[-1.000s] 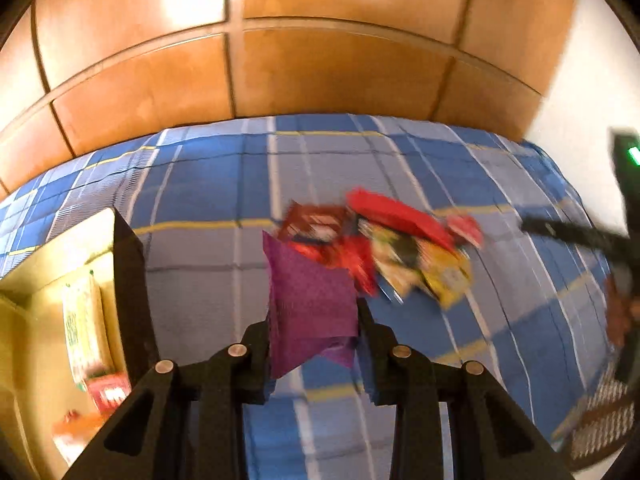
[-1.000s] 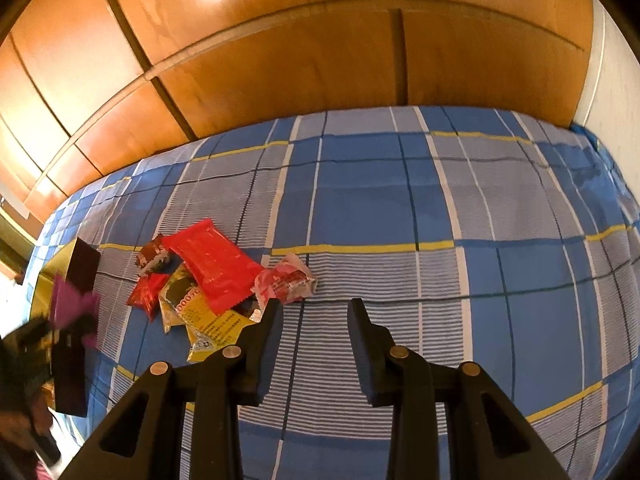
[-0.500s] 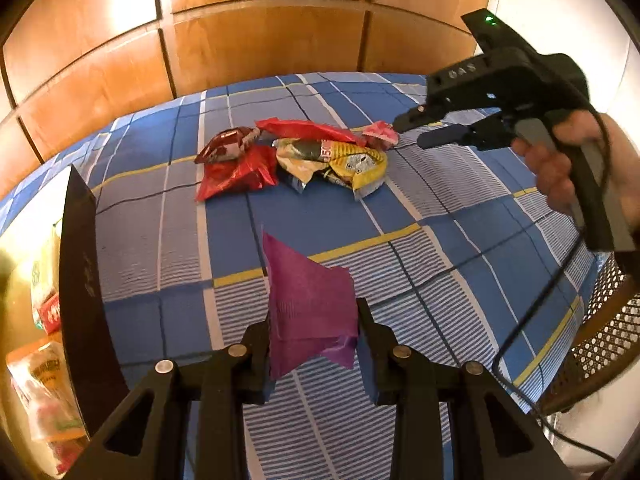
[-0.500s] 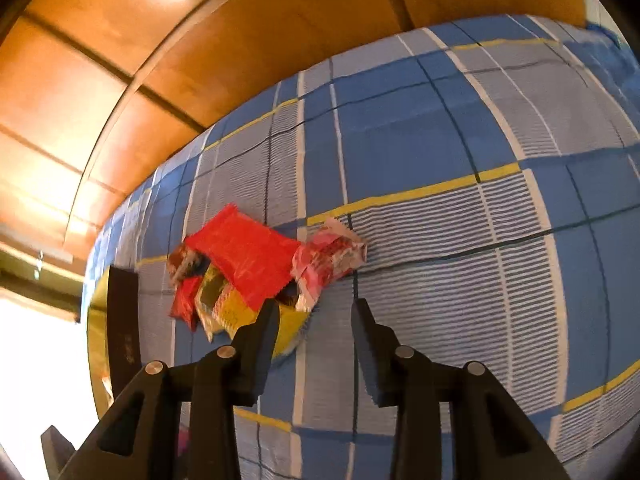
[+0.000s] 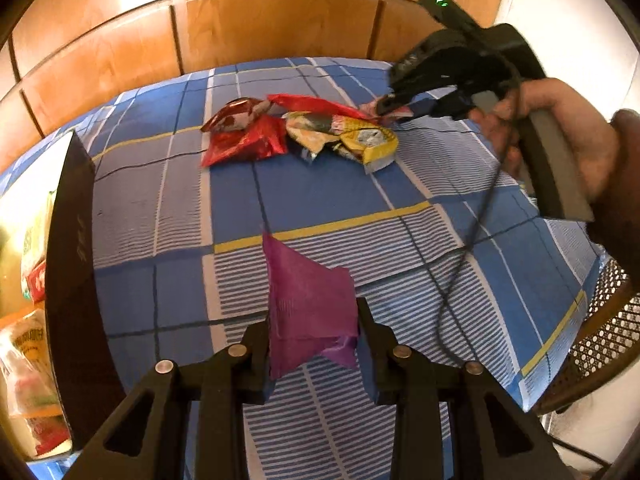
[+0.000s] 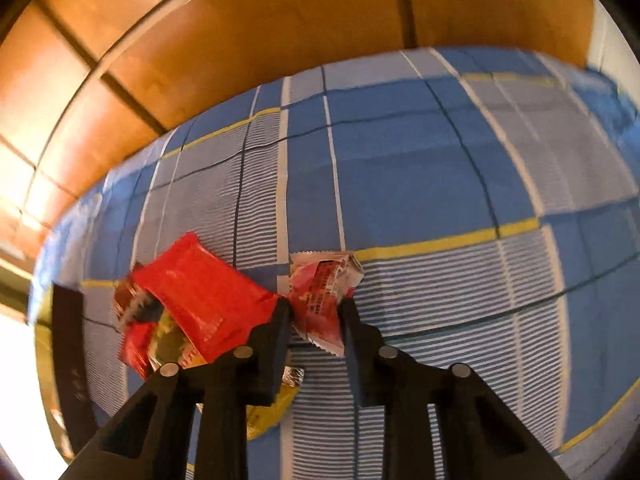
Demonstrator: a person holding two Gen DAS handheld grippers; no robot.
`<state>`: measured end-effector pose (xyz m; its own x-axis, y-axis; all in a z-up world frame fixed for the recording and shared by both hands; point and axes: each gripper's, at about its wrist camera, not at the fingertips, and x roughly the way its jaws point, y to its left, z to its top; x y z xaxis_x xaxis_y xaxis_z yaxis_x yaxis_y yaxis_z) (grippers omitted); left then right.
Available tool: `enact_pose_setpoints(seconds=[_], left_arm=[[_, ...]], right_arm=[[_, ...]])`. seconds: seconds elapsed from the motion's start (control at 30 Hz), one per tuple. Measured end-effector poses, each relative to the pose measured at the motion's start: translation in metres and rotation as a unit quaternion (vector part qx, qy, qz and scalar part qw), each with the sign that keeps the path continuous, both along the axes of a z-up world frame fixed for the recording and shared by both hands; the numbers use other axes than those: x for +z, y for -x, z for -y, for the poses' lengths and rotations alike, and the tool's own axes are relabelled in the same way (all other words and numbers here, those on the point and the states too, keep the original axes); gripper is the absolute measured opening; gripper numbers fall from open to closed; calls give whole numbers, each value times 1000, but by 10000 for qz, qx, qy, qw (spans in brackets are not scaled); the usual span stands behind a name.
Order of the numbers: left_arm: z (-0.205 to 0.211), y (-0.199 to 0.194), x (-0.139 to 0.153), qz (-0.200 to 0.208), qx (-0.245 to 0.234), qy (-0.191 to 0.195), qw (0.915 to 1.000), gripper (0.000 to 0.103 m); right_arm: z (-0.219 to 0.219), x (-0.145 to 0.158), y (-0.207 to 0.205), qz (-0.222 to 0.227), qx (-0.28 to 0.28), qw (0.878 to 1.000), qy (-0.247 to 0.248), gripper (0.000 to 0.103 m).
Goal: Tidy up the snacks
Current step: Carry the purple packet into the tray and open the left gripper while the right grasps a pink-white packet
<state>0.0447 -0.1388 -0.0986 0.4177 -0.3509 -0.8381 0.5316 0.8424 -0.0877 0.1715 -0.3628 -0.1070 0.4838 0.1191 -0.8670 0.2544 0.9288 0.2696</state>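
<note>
Left claw (image 5: 312,344) gripping purple packet (image 5: 308,300) above the bed (image 5: 360,200). Right claw (image 6: 314,320) closing on pink packet (image 6: 324,292) beside the snack pile (image 6: 192,304). Light, crinkly, slippery; best pinched by a flat edge.

Left gripper (image 5: 312,330) pointing steeply down, jaws clamped, right gripper (image 6: 314,312) angled down, jaws closed, right hand (image 5: 560,148) wrapping its handle

Ahead of my left gripper (image 5: 312,344), glossy crinkled foil snack packets (image 5: 300,132) lie on matt checked cloth (image 5: 320,208); beyond, polished wood panels (image 5: 260,28).
</note>
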Motion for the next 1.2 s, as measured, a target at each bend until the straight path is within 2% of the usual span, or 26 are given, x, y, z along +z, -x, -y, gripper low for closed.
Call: enact_pose_setpoints(seconds=[0.1,0.2,0.37,0.5,0.7,0.9,1.1,1.2], left_arm=[[-4,-3,-2,-93,55,125,9999,33],[-4,-2,-3,-14,42,112,9999,33],[-3,0,-2,65,54,86,9999,33],[-4,3,2,115,77,79,9999,33],[-20,12,31,444,197,231,9986,33],[-75,2,71,551,953,716,9913,33],[-141,-22,83,546,1916,837,9764,33],[-168,-33,82,470,2235,875,9696,33]], right_arm=[[2,3,12,-142,250,9990,329,23],[13,4,38,-296,528,9964,601,23],[21,-1,67,-303,735,9949,619,23],[22,-1,68,-205,682,9956,616,23],[20,-1,66,-159,707,9950,690,23],[16,-2,63,-161,750,9941,772,23],[17,-4,62,-150,674,9955,650,26],[19,-6,61,-180,621,9962,583,28]])
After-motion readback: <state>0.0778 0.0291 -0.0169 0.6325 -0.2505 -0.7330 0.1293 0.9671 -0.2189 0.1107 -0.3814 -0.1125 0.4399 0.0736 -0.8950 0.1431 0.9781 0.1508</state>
